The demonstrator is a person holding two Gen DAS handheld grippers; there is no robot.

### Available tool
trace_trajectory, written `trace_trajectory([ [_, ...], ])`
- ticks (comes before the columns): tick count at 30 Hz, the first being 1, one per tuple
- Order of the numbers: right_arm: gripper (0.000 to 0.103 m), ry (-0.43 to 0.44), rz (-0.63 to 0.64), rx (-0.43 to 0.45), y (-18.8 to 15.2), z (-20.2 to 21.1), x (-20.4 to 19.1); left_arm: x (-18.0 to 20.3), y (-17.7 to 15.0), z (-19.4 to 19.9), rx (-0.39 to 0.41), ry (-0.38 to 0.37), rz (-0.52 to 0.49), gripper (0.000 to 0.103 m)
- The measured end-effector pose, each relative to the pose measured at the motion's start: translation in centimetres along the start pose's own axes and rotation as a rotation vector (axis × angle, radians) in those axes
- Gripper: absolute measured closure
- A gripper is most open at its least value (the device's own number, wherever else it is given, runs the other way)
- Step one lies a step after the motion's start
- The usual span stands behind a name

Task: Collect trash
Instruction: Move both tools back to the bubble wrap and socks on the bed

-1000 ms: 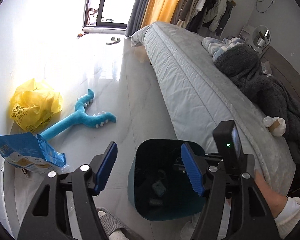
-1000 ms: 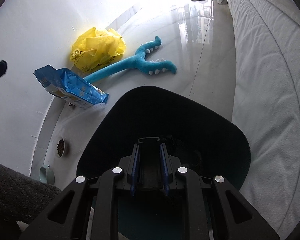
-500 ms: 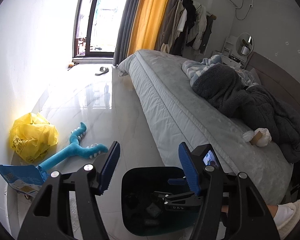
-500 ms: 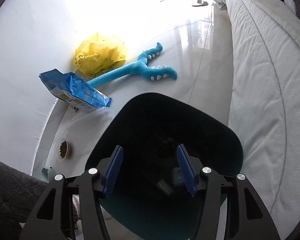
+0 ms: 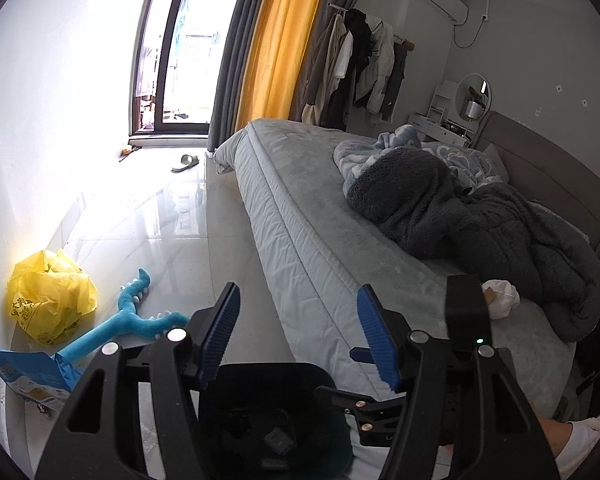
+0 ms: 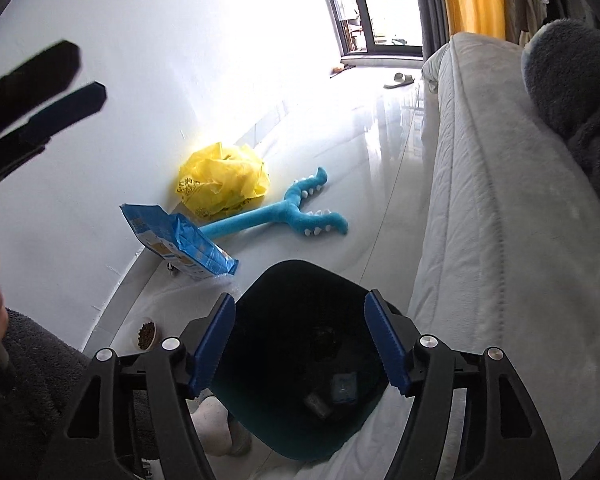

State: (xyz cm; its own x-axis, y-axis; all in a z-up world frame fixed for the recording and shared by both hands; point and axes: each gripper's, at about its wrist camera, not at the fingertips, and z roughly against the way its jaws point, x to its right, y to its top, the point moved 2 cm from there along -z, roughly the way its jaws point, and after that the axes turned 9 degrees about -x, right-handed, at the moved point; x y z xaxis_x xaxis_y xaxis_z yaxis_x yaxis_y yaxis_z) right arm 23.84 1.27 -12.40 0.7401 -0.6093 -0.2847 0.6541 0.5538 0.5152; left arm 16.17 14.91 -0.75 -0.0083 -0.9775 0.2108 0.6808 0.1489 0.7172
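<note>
Trash bin [image 6: 300,364] is sitting at the lower centre beside the bed [image 6: 500,240], holding what may be small scraps, with both left gripper [image 5: 298,334] and right gripper [image 6: 300,344] gaping empty above.

My left gripper [image 5: 298,332] is spread wide and holds nothing. My right gripper [image 6: 300,344] is spread wide too, also with nothing in it, and sits low at the near right of the left one, pointing down.
</note>
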Motion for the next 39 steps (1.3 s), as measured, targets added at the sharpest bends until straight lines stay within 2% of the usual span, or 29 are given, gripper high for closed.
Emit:
trace_trajectory([
  [6, 0.030, -0.037, -0.003, 0.089, -0.5, 4.5, 2.2, 2.3, 0.2, -1.6, -0.019, -0.023, -0.003, 0.040],
  [19, 0.028, -0.171, -0.124, 0.197, -4.5, 12.4, 10.2, 8.4, 0.3, -6.0, -0.106, -0.097, -0.002, 0.037],
  [31, 0.025, -0.266, -0.237, 0.246, -9.1, 17.9, 16.3, 13.6, -0.5, -10.6, -0.208, -0.154, 0.011, 0.031],
  [39, 0.024, -0.305, -0.301, 0.243, -11.6, 19.3, 19.1, 16.8, -1.2, -13.8, -0.272, -0.205, 0.030, 0.023],
])
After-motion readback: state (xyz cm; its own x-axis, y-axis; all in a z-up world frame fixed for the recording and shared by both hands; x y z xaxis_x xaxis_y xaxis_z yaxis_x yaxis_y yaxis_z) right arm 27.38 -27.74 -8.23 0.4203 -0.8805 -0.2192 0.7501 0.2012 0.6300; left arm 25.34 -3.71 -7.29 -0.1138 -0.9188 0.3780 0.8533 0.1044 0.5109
